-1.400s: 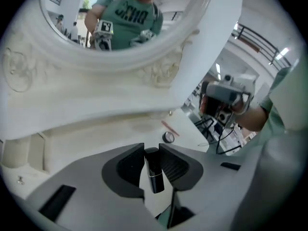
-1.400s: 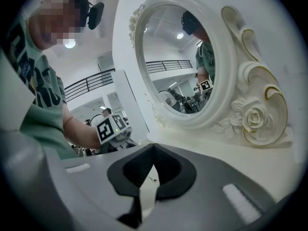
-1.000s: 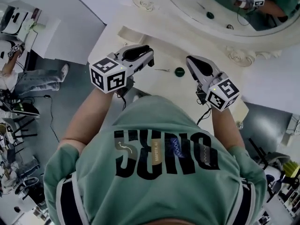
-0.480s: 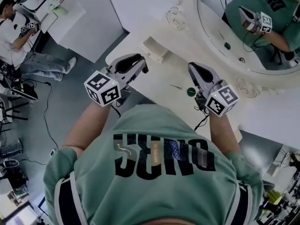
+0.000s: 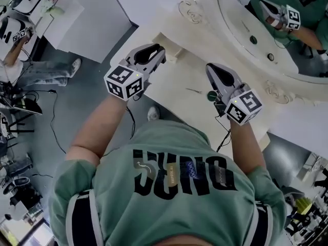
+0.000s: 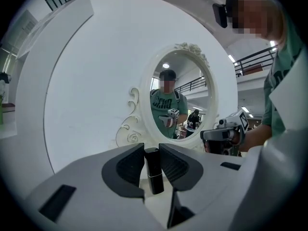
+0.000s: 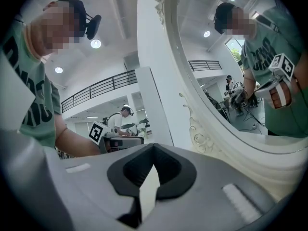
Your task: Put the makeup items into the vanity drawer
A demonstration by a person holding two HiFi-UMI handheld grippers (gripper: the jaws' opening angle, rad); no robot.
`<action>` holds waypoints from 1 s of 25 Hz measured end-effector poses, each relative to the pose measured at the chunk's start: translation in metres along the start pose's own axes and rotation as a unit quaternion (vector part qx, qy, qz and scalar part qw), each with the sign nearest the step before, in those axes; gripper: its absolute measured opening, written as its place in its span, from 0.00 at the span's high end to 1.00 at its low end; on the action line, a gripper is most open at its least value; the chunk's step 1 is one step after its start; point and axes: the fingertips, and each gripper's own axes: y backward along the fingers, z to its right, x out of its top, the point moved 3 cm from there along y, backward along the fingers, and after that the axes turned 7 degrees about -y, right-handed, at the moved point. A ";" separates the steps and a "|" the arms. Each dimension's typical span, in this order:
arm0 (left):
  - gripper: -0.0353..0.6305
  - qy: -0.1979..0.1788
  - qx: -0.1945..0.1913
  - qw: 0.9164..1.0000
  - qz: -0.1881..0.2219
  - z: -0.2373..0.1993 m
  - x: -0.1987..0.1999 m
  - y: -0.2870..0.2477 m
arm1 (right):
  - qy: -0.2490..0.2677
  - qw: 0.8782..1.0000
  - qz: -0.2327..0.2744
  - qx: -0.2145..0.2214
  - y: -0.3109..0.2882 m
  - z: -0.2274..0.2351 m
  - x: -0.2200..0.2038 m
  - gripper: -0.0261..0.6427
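left gripper [image 6: 152,149] is clamped on a black lipstick tube [image 6: 154,176], upright between its jaws, above the vanity top [image 5: 174,88]. right gripper [image 7: 153,150] is closed with nothing in it.

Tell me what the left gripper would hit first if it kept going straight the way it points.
The left gripper, shut on a black tube, points at the mirror's ornate white frame, near its lower rim; that looks first in line, though depth is unclear.

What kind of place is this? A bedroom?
Probably a workshop or studio, not a bedroom. A fancy white vanity table with an oval mirror stands here, but cables trail over the grey floor and another person works at a desk.
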 end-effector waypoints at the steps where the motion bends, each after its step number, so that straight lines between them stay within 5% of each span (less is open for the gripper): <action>1: 0.80 -0.003 0.000 1.000 -0.003 -0.005 -0.005 -0.012 | 0.002 1.000 0.001 -0.003 -0.004 0.006 -0.001 0.95; 11: 0.80 -0.053 0.007 0.997 -0.048 -0.032 -0.072 -0.103 | 0.003 1.000 0.005 -0.018 -0.035 0.059 -0.018 0.95; 25: 0.80 -0.070 0.019 0.994 -0.078 -0.019 -0.130 -0.105 | -0.010 1.000 -0.013 -0.020 -0.028 0.067 -0.048 0.95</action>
